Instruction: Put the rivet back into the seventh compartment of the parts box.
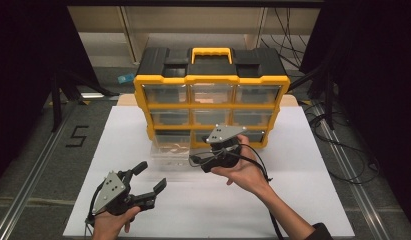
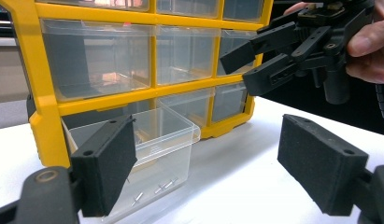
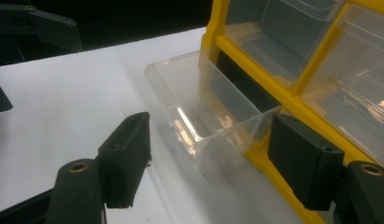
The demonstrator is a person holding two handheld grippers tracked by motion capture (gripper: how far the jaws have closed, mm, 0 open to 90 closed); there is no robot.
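High view: both tools, left tool (image 1: 149, 176) & right tool (image 3: 208, 163), apart, empty; clear drawer (image 1: 170, 148) pulled out.

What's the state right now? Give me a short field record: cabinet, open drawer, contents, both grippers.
cabinet: yellow organizer on white table, three rows of clear drawers
open drawer: bottom-left drawer pulled out, still in its slot
contents: a few small metal pins
left gripper: open, holding nothing, short of the drawer
right gripper: open, holding nothing, near the cabinet front

Left claw (image 1: 149, 176) and right claw (image 3: 210, 161) both gape empty.
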